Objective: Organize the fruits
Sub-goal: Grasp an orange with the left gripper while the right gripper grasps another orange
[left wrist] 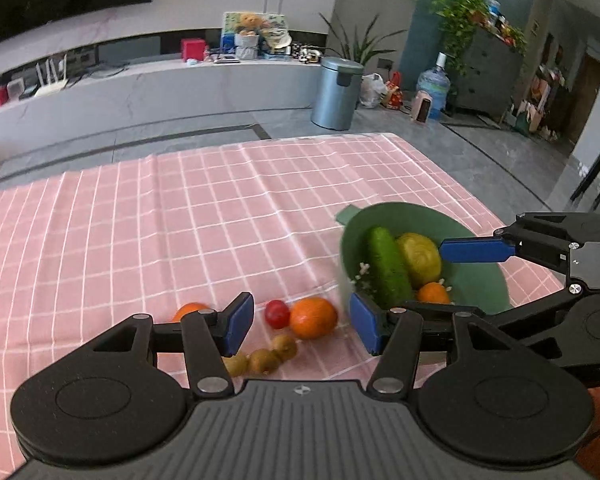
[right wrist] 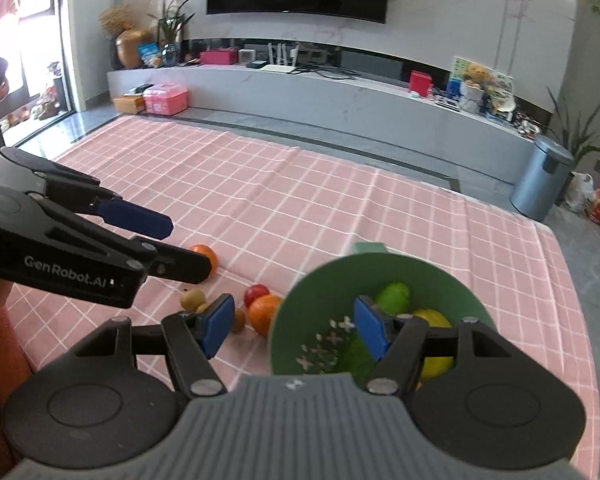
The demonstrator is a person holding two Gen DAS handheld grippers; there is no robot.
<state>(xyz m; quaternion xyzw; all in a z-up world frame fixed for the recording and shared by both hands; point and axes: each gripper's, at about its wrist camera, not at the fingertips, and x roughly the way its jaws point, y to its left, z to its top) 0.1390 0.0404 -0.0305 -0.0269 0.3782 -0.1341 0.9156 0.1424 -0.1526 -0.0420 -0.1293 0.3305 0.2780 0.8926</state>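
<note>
Fruits still loose on the pink cloth (left wrist: 140, 220), a firm orange (left wrist: 313, 317) at nine o'clock of the green bowl (left wrist: 484, 288), look light, round and roll-prone, best pinched across the middle by the left gripper (left wrist: 300, 326), open and empty like the right gripper (right wrist: 296, 326).

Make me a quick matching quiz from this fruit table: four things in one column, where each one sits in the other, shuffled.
Things:
1. cucumber
2. red fruit
3. lemon
4. small brown fruits

Places:
A. on the cloth, touching the big orange
B. on the cloth, nearest the left gripper
C. in the green bowl, lying lengthwise
D. in the green bowl, beside the cucumber

Pairs: 1-C, 2-A, 3-D, 4-B
</note>
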